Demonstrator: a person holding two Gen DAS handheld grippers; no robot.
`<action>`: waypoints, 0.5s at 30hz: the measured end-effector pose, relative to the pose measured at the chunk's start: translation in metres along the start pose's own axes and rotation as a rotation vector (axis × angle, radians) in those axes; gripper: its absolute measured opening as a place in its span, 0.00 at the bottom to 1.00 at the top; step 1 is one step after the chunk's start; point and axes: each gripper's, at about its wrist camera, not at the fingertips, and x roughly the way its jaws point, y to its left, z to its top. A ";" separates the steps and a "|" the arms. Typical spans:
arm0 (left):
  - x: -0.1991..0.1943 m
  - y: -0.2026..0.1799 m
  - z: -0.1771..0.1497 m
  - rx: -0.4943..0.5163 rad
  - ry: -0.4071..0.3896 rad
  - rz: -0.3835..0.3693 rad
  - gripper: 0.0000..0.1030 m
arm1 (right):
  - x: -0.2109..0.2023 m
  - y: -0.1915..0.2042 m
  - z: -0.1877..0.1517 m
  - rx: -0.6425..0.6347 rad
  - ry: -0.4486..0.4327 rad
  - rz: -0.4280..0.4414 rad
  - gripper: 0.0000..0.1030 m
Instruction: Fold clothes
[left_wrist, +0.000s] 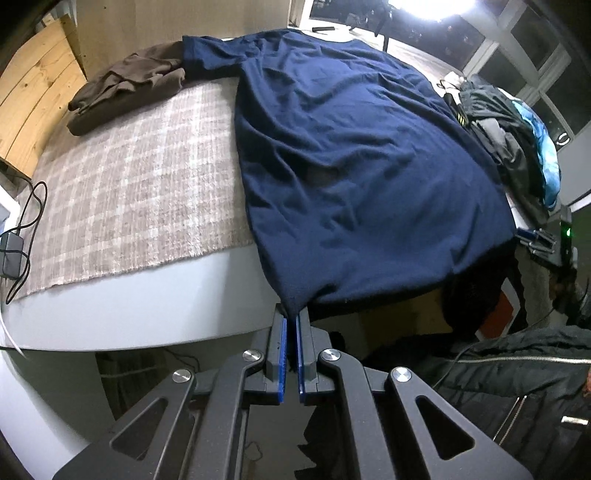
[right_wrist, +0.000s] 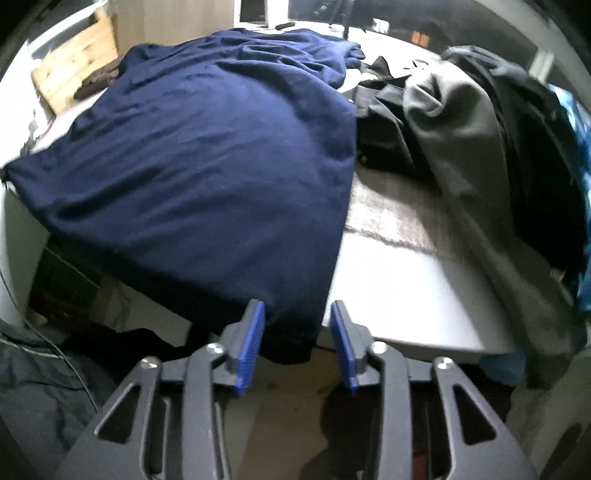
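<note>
A navy blue T-shirt (left_wrist: 343, 147) lies spread on the table, its hem hanging over the near edge. My left gripper (left_wrist: 291, 317) is shut on the shirt's near left hem corner, off the table's front edge. In the right wrist view the same shirt (right_wrist: 207, 162) fills the middle. My right gripper (right_wrist: 297, 314) is open, its blue pads either side of the shirt's hanging right hem corner, not closed on it. The right gripper (left_wrist: 535, 238) also shows at the far right of the left wrist view.
A plaid cloth (left_wrist: 129, 184) covers the white table (left_wrist: 129, 314). A brown garment (left_wrist: 125, 85) lies at the back left. A pile of grey and dark clothes (right_wrist: 480, 140) sits on the right. A cable and adapter (left_wrist: 14, 243) lie at the left edge.
</note>
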 end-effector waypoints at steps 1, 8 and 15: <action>-0.004 0.003 -0.001 -0.007 -0.005 -0.004 0.03 | -0.002 0.002 0.001 -0.009 0.000 0.024 0.04; -0.010 0.016 -0.019 -0.133 -0.017 -0.058 0.03 | -0.054 -0.019 0.027 0.148 -0.054 0.250 0.04; 0.018 0.048 0.078 -0.202 -0.148 -0.139 0.03 | -0.039 -0.060 0.103 0.312 -0.088 0.288 0.04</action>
